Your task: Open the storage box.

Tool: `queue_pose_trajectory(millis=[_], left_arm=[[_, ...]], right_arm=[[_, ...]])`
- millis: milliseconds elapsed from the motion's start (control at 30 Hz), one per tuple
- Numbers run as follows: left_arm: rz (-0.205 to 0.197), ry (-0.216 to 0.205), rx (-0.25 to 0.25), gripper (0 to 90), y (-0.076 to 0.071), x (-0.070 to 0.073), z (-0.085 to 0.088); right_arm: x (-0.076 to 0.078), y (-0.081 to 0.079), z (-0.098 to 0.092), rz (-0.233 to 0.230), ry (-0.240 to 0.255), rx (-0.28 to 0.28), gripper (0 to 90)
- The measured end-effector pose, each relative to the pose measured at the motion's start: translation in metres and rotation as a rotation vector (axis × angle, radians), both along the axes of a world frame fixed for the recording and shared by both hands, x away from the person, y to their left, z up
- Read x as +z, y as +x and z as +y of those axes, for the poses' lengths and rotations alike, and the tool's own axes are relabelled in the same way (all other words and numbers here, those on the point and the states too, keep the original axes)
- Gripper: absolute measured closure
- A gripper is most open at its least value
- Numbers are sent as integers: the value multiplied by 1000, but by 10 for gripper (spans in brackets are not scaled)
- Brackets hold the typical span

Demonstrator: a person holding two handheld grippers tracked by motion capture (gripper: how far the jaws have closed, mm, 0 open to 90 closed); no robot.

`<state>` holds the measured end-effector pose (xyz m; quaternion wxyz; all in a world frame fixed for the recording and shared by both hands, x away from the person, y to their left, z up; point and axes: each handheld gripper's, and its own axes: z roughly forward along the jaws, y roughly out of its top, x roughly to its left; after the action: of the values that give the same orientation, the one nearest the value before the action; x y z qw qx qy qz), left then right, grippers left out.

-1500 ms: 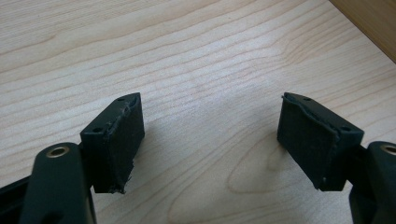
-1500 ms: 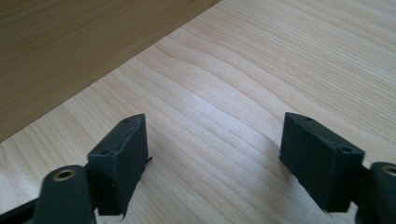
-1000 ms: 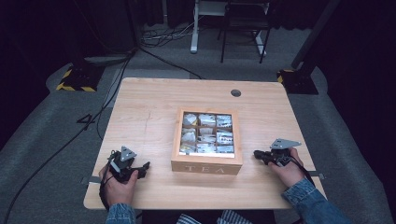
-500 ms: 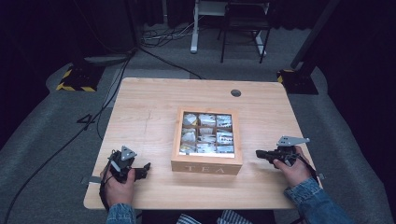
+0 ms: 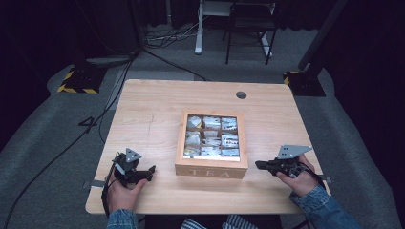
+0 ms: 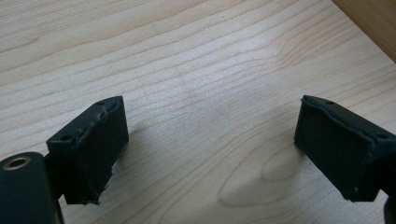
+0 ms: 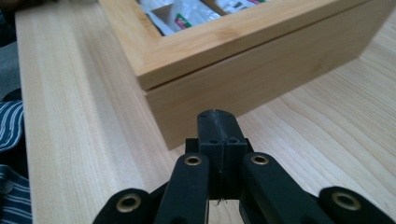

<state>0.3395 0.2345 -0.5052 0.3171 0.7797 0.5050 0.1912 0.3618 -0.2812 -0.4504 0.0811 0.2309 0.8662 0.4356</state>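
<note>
A wooden box (image 5: 210, 171) marked TEA stands mid-table, its windowed lid down over several tea bags (image 5: 212, 136). My left gripper (image 5: 150, 172) rests on the table left of the box, pointing toward it. Its jaws have just been opening and stand wide apart over bare wood, with nothing between them (image 6: 210, 149). My right gripper (image 5: 259, 165) is shut and empty, held just off the box's right front corner. In the right gripper view its closed tip (image 7: 217, 126) points at the box's wall (image 7: 261, 79) below the lid seam.
The light wooden table (image 5: 157, 109) has a round cable hole (image 5: 241, 95) at the back right. Its front edge runs just under both hands. Beyond it on the grey floor are a chair (image 5: 250, 28), desk legs and cables (image 5: 119, 81).
The right hand with its shut gripper has shifted a little beside the box's right front corner. The left hand has stayed where it was.
</note>
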Motion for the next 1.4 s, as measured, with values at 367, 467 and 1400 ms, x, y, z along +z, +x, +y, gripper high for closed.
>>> queue_pose_trajectory(millis=[367, 467, 1400], left_arm=[[0, -6, 10, 113, -2, 0, -2], [0, -4, 8, 116, -2, 0, -2], [-1, -5, 14, 142, -3, 0, -3]], right_arm=[[-1, -9, 21, 27, 10, 95, 900], [-1, -9, 23, 21, -2, 97, 900], [27, -9, 18, -12, 155, 83, 900]])
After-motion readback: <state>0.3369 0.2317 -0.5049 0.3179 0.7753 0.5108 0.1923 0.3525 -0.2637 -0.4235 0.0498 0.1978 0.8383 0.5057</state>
